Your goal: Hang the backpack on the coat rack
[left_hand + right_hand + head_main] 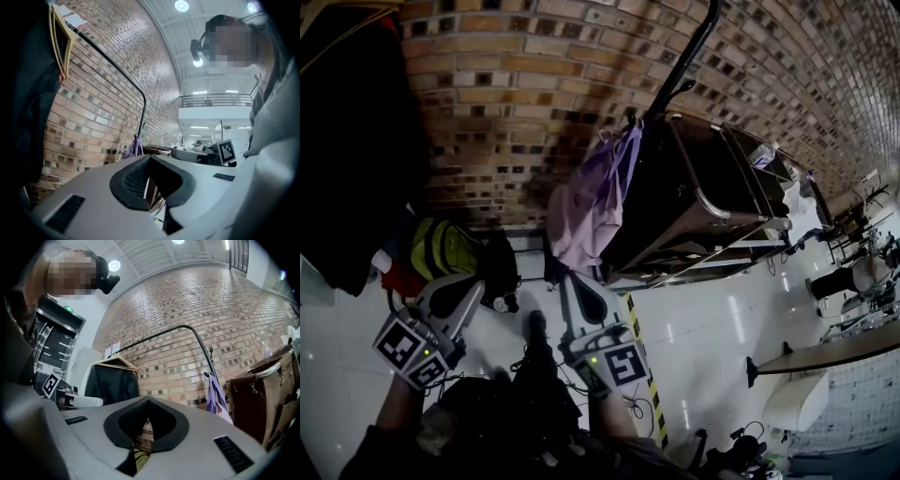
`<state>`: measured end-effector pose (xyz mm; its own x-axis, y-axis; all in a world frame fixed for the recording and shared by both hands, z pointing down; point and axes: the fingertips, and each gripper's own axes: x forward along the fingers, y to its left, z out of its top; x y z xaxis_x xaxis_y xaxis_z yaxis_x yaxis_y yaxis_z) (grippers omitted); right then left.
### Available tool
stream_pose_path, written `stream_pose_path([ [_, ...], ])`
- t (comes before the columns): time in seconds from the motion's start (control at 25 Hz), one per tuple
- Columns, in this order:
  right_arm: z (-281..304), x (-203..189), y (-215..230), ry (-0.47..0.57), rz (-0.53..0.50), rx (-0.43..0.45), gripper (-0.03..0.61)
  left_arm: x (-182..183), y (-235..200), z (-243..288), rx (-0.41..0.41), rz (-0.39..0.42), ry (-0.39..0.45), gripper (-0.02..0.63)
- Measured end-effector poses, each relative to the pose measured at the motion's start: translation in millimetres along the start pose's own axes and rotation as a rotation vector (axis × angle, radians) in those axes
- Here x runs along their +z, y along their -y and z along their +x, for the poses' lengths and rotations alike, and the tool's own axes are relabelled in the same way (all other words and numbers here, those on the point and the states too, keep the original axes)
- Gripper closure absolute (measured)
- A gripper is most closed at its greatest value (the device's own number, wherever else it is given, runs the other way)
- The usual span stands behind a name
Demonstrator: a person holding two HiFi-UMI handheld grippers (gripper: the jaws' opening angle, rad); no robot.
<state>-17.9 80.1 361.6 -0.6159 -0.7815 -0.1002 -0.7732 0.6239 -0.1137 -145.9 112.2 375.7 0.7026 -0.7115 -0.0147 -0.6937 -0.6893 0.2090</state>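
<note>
A yellow-green and black backpack (441,248) lies on the floor at the foot of the brick wall; a sliver of it (136,458) shows below the right jaws. The black coat rack pole (689,52) (140,117) (199,341) rises by the wall, and a purple cloth bag (591,197) (216,399) hangs from one of its hooks. My left gripper (455,298) (150,161) is shut and empty, short of the backpack. My right gripper (584,302) (147,404) is shut and empty too, below the purple bag. Both point level toward the wall.
A black garment on a wooden hanger (347,141) (112,380) hangs at the left. A dark brown cart with metal rails (694,197) (262,394) stands right of the rack. Yellow-black floor tape (642,356) and cables (633,405) lie near my feet.
</note>
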Motion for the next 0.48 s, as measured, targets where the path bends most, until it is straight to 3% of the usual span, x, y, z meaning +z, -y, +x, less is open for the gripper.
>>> stream_pose_path([
  [0.48, -31, -9, -39, -0.058, -0.040, -0.032, 0.569, 2, 18, -47, 0.012, -0.008, 0.025, 0.588],
])
